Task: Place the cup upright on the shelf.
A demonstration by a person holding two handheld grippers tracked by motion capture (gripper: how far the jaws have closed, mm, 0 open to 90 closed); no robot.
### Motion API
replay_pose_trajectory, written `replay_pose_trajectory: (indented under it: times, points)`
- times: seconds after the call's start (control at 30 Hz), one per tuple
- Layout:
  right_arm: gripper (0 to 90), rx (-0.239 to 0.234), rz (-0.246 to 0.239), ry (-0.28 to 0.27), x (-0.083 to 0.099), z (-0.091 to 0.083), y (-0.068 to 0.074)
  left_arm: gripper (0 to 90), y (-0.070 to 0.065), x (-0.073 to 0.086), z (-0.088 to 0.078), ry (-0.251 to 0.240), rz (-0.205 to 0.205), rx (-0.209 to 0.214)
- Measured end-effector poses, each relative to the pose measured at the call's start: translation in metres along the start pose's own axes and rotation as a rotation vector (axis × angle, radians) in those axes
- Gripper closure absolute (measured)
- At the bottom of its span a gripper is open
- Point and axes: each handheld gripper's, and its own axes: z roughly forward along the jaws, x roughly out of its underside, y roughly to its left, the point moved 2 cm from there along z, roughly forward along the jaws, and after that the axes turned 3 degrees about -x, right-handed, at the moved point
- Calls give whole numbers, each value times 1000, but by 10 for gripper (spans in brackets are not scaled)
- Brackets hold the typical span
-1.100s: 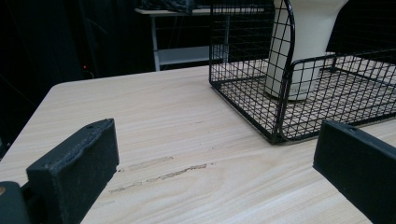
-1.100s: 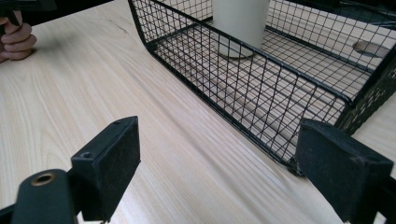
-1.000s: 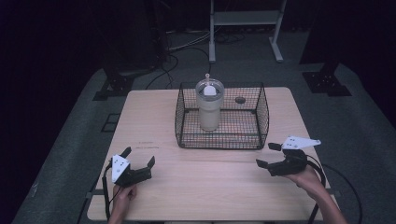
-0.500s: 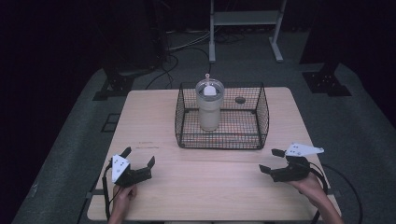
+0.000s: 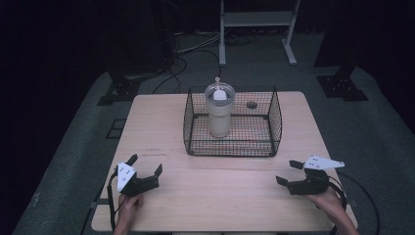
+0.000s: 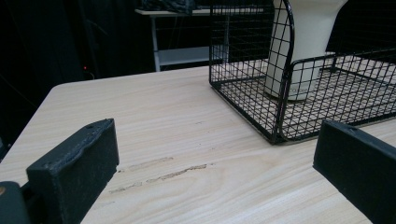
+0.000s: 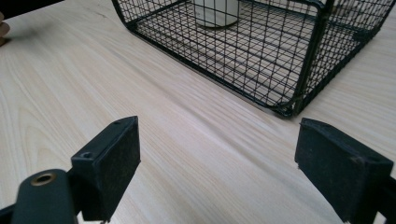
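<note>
A black wire basket (image 5: pixel 230 147) stands at the table's middle back, with a cream tumbler (image 5: pixel 219 117) under a clear lid upright inside it at the left. My left gripper (image 5: pixel 145 165) rests open near the front left of the table, nothing between its jaws; in the left gripper view the basket (image 6: pixel 280 116) and tumbler (image 6: pixel 301 51) lie ahead to the right. My right gripper (image 5: pixel 288 173) is open at the front right, low over the wood, nothing in it. The right gripper view looks at the basket's near corner (image 7: pixel 299 105) and the tumbler's base (image 7: pixel 215 16).
The light wooden table (image 5: pixel 215 196) has scratch marks (image 6: pixel 159 170) just ahead of the left gripper. A small dark round thing (image 5: pixel 252 105) lies behind the basket. A metal stand (image 5: pixel 257 19) and cables sit on the dark floor beyond the table.
My right gripper has drawn back toward the front edge and a little to the right, staying open. The left gripper has not moved.
</note>
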Motion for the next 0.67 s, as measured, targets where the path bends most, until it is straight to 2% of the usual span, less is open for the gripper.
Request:
replay_pose_trajectory:
  times: [0.4, 0.57, 0.67]
  points:
    - [135, 32, 34, -16, 18, -5, -1, 0, 0, 0, 0, 0, 1, -1]
    - [135, 69, 31, -56, 24, -9, 4, 0, -1, 0, 0, 1, 3, -4]
    - [135, 92, 41, -105, 28, -12, 9, 0, -2, 0, 0, -3, 8, -4]
